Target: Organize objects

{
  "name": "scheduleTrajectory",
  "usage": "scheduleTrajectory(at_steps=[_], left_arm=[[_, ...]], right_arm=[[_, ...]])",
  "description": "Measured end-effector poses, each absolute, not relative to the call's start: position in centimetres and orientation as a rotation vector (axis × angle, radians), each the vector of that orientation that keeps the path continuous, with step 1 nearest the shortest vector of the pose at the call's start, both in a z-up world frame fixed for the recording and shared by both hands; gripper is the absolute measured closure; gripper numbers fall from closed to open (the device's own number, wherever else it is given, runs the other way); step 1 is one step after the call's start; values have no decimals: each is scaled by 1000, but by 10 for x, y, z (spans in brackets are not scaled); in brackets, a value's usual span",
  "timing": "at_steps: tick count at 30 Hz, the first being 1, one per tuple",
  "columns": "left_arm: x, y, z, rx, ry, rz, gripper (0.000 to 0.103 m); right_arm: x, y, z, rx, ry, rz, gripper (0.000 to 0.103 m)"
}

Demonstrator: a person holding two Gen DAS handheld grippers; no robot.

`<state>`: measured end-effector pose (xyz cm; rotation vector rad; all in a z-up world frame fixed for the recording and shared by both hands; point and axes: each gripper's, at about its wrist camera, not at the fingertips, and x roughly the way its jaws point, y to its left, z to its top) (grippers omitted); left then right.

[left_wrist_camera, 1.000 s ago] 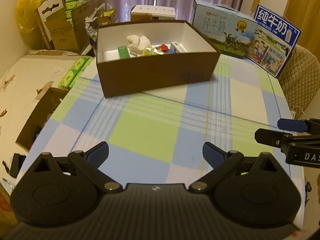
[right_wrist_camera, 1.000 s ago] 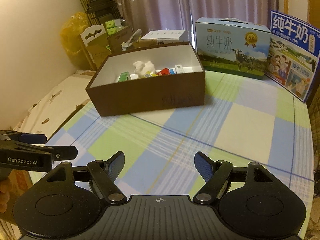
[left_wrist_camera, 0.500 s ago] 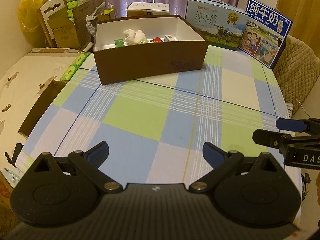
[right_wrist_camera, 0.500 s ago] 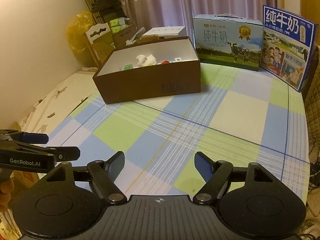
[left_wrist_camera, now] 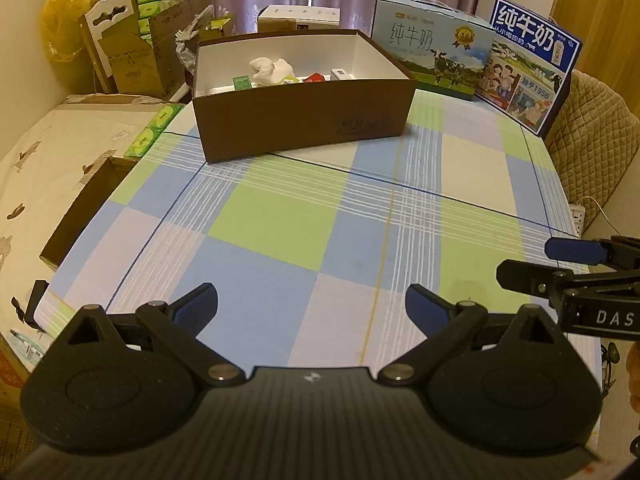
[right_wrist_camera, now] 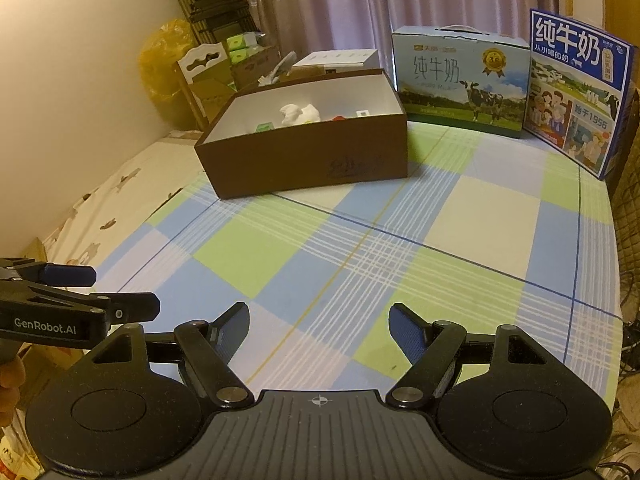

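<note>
Over tablecloth [left_wrist_camera: 280, 216], both grippers tilted down, open.

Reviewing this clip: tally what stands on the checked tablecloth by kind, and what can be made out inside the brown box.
Open brown cardboard box: 1
Printed milk cartons with cow pictures: 2
Inside the box, partly hidden by its wall:
White crumpled lump: 1
Small green packet: 1
Red item: 1
Small white block: 1
Total: 7
</note>
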<state>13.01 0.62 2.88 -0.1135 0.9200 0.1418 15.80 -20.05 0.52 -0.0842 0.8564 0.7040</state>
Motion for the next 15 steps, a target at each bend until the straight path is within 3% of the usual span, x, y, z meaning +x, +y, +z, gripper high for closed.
scheduleTrajectory(at_steps=[15], left_arm=[[139, 9, 28, -110, 908, 129, 4]], right_arm=[[163, -196, 2, -83, 867, 695, 29]])
